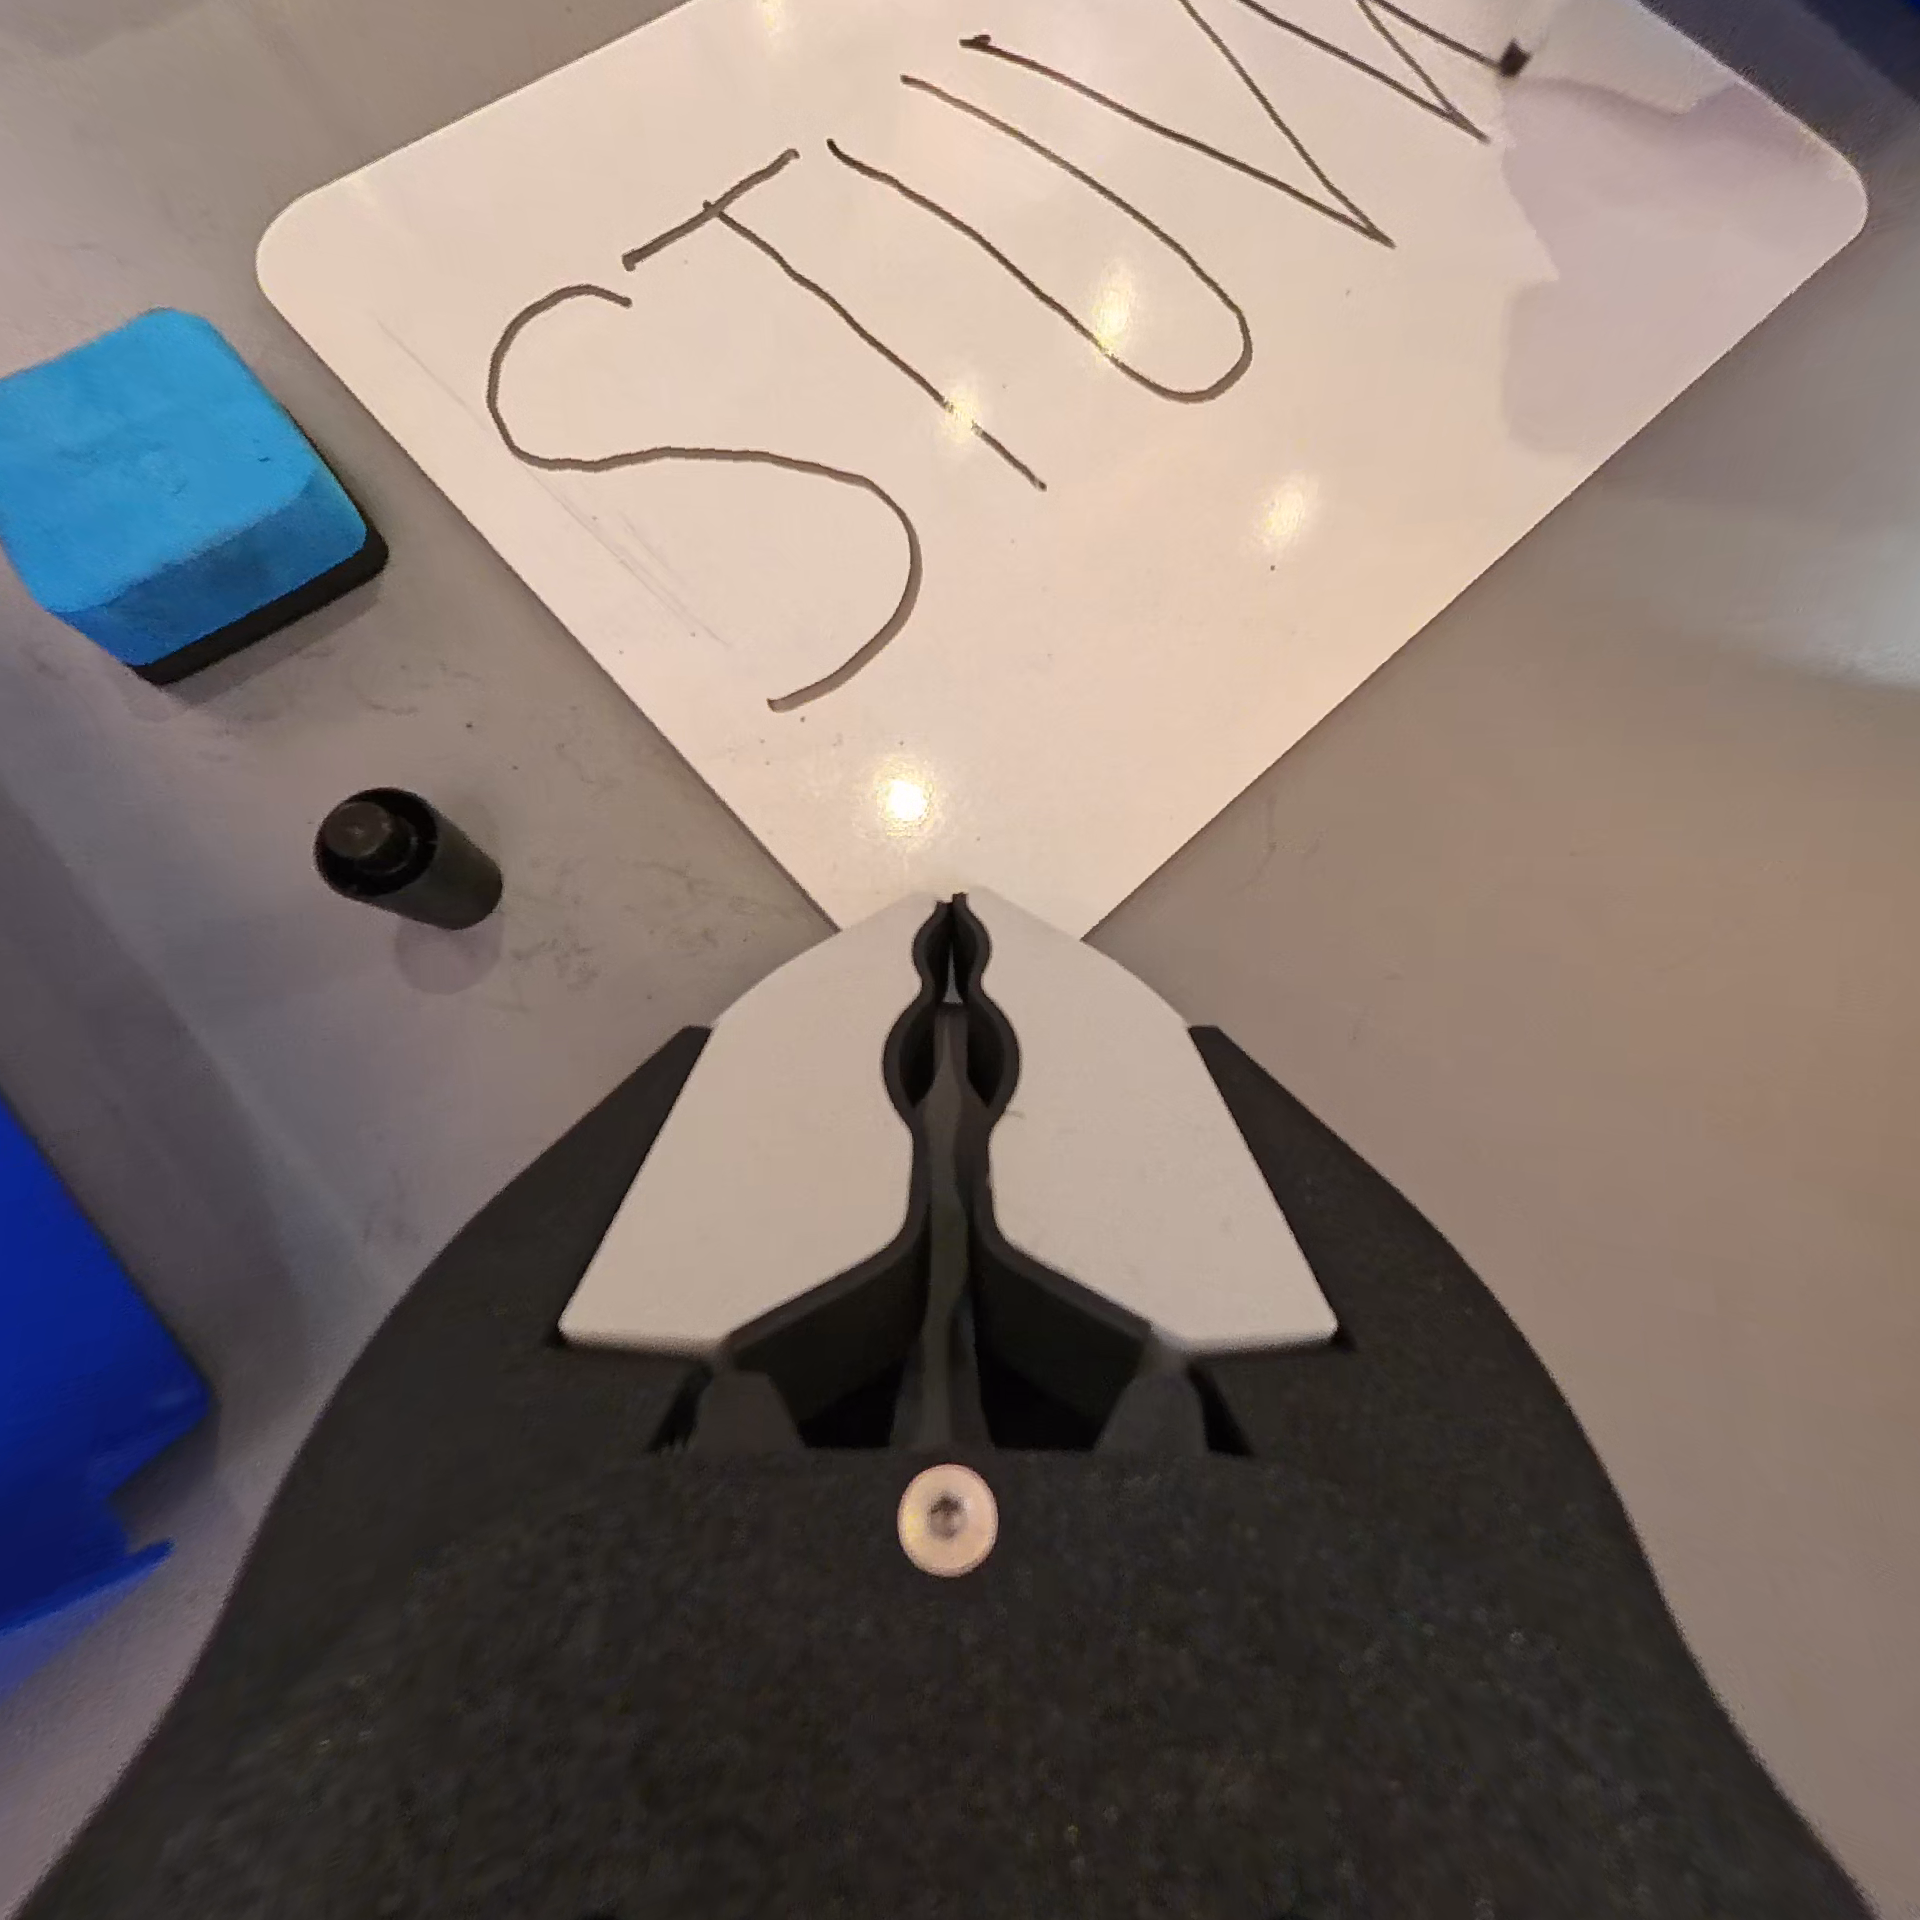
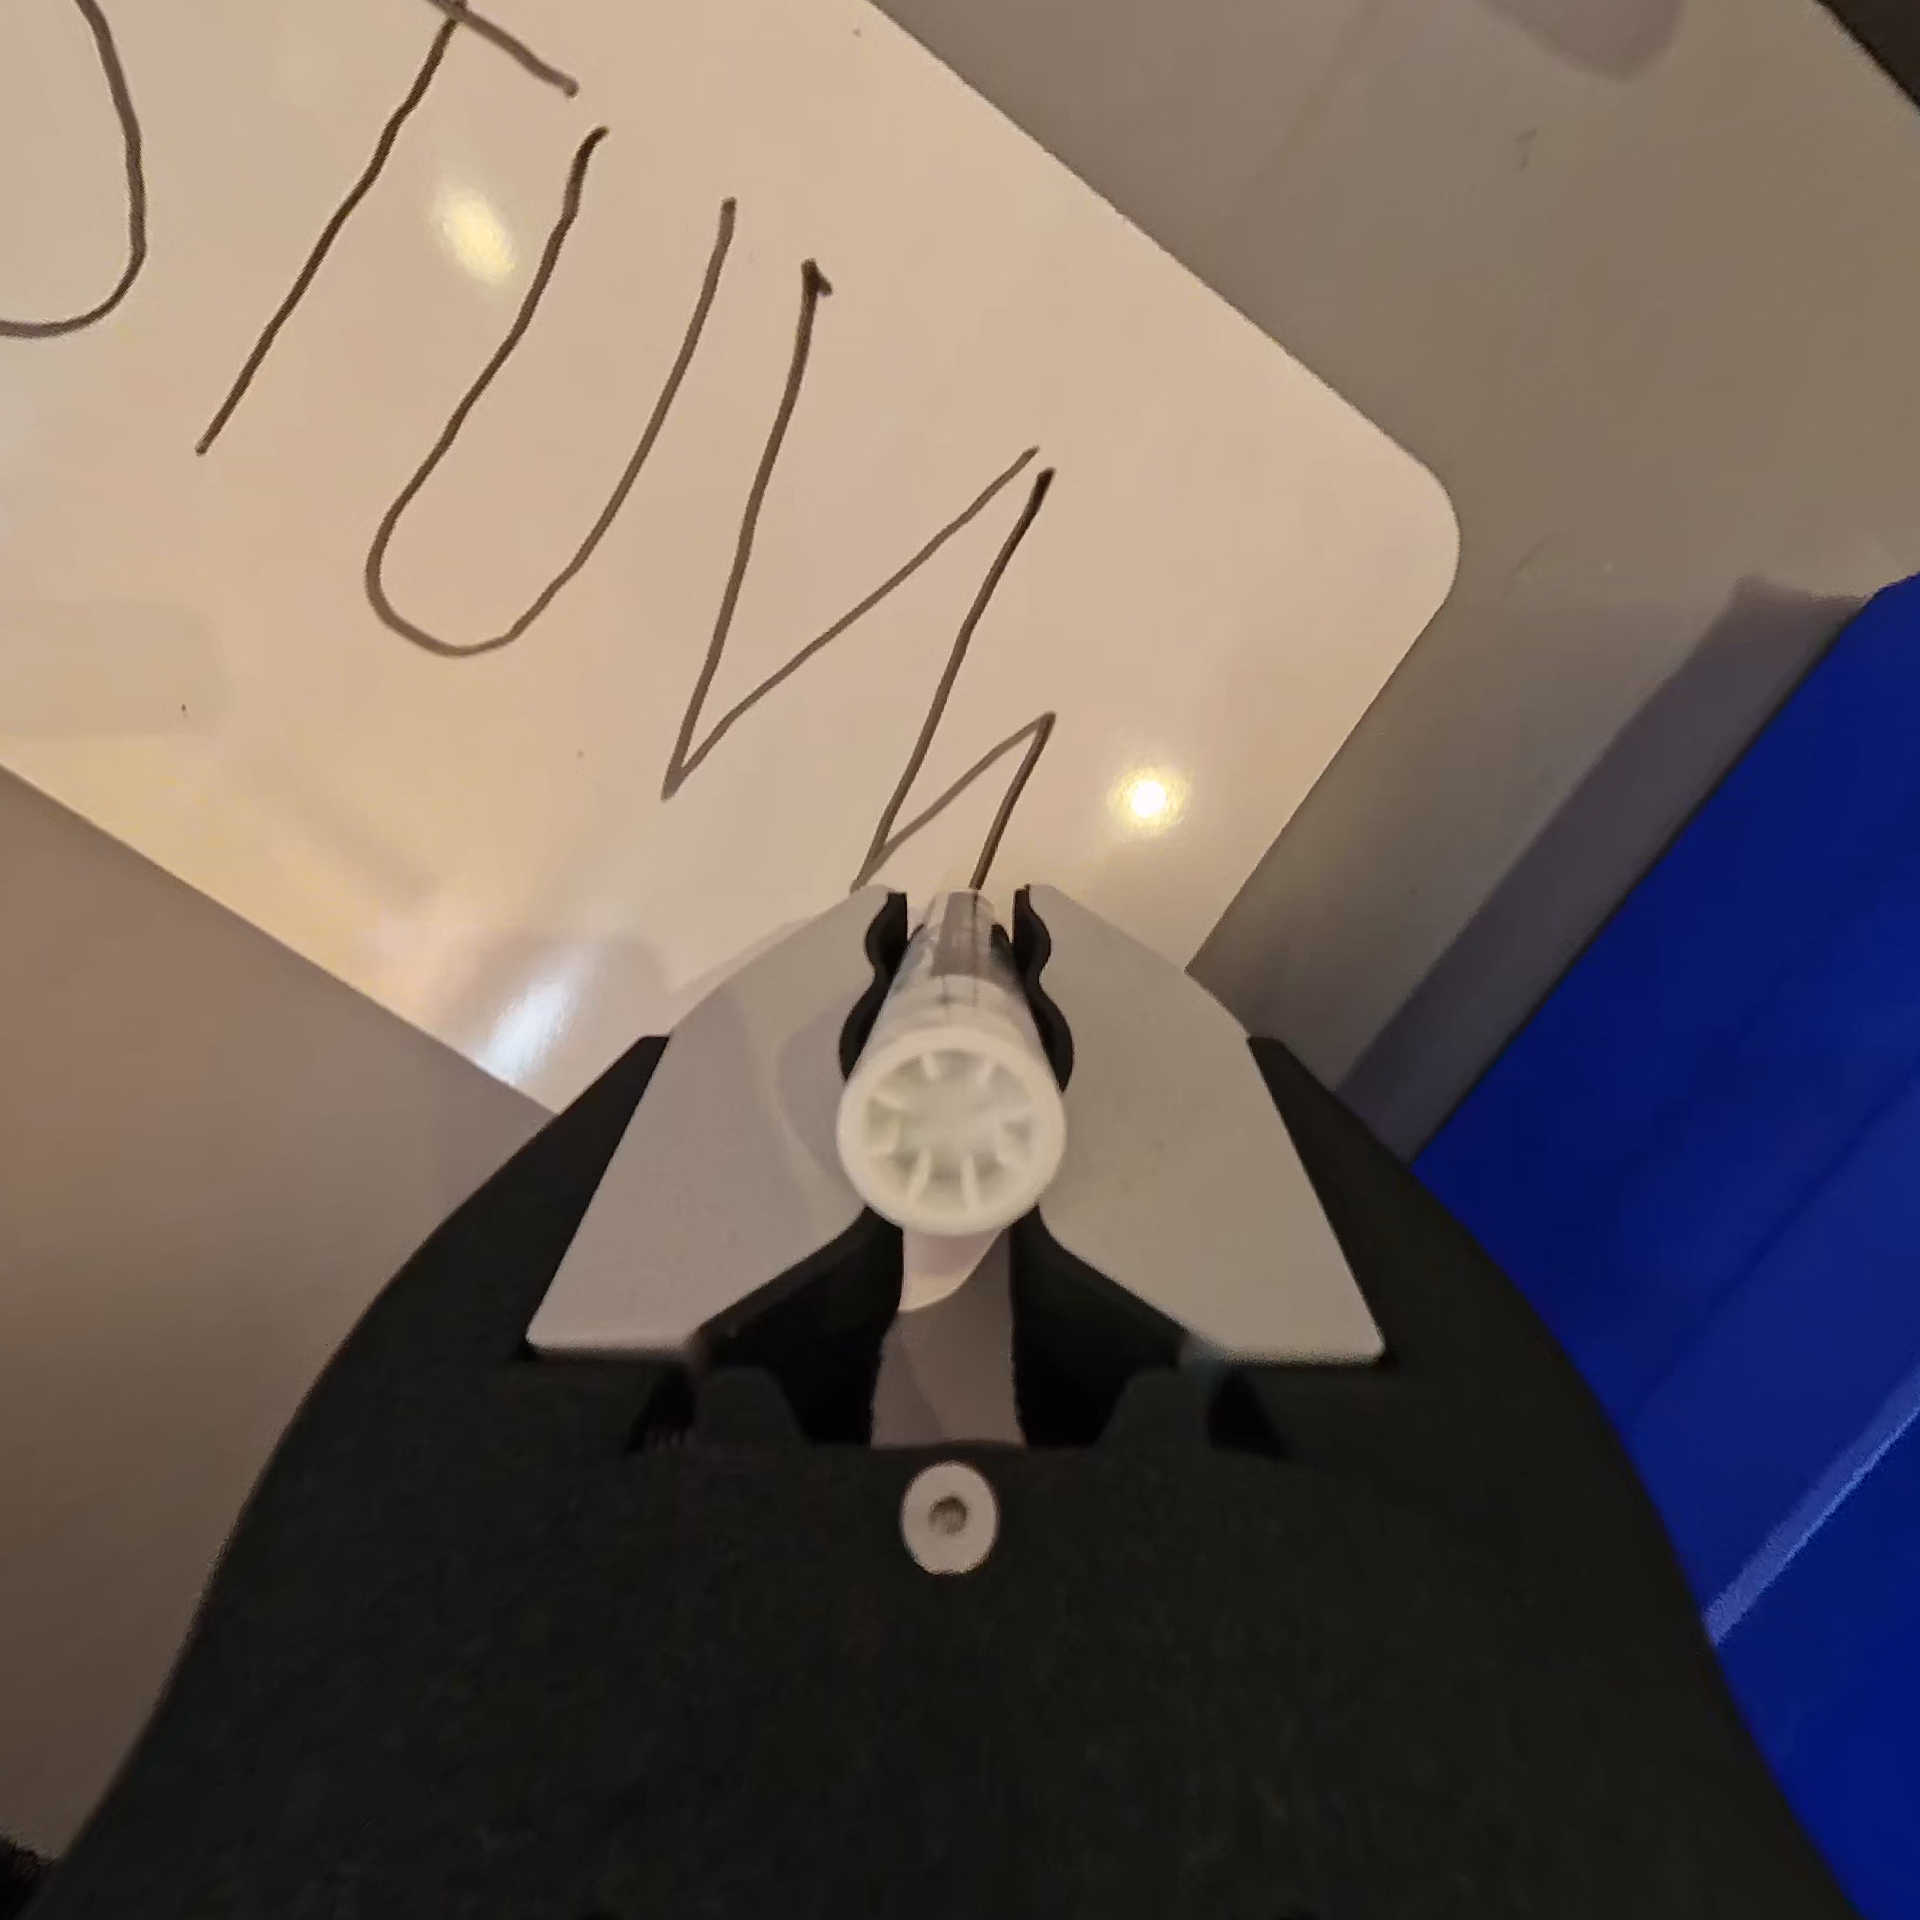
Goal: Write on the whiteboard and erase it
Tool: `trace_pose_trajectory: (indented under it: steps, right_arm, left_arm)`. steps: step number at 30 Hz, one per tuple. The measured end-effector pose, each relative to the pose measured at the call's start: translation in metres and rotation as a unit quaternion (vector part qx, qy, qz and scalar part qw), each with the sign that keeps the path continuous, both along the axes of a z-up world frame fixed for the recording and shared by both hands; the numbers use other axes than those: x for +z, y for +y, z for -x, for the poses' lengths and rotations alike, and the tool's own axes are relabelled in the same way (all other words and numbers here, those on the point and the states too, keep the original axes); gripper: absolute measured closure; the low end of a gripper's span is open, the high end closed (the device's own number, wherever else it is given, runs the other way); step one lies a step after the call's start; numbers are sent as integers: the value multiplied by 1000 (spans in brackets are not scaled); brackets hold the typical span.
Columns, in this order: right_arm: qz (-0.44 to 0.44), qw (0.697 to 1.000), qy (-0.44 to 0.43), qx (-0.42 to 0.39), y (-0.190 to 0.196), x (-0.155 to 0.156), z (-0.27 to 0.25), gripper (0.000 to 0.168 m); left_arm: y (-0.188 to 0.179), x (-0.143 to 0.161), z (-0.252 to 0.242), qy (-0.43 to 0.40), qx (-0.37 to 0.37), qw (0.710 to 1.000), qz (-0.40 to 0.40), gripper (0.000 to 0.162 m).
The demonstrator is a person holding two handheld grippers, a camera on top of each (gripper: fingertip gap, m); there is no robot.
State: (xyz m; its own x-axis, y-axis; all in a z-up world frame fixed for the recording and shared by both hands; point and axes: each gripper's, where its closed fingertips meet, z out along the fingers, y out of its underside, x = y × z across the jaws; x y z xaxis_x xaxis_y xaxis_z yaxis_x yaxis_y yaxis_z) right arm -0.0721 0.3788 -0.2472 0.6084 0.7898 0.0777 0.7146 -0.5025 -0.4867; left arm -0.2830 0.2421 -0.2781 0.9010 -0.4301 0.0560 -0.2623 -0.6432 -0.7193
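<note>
A white whiteboard [image 1: 935, 582] with rounded corners lies flat on the grey table and bears black handwritten marks; it also shows in the right wrist view [image 2: 520, 790]. My left gripper [image 1: 956, 902] is shut and empty, its tips over the board's near corner. My right gripper [image 2: 961, 902] is shut on a white marker [image 2: 951, 1132], seen end-on, pointing down at the board where the last stroke ends. The marker's dark tip [image 1: 1513, 57] shows at the far edge of the left wrist view. A blue eraser [image 1: 166, 488] with a black base lies left of the board.
A black marker cap [image 1: 410, 857] lies on the grey table [image 1: 1558, 883] left of my left gripper. A blue box [image 1: 73, 1382] stands at the left edge, and a blue box [image 2: 1683, 1039] stands right of the board in the right wrist view.
</note>
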Motion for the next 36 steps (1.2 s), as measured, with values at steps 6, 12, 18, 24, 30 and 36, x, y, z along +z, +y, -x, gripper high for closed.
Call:
trace_pose_trajectory:
  steps: [6,12,18,24,30,36]
  right_arm:
    - [-3,1000,1,-3,-6,0,-4,148]
    - [-4,1000,-5,-9,15,0,-1,148]
    - [4,1000,-8,-14,52,0,6,148]
    - [5,1000,-22,-15,85,-1,12,148]
    - [6,1000,-18,-14,92,5,11,148]
    - [-3,1000,-11,-24,77,16,-2,148]
  left_arm:
    - [0,0,0,4,-2,1000,-2,162]
    - [0,0,-1,0,-2,1000,0,162]
    - [-1,0,-1,-4,-2,1000,2,162]
    - [-1,0,-1,-10,-3,1000,5,162]
    - [0,0,-1,-9,-3,1000,5,162]
    - [0,0,-1,-8,-3,1000,4,162]
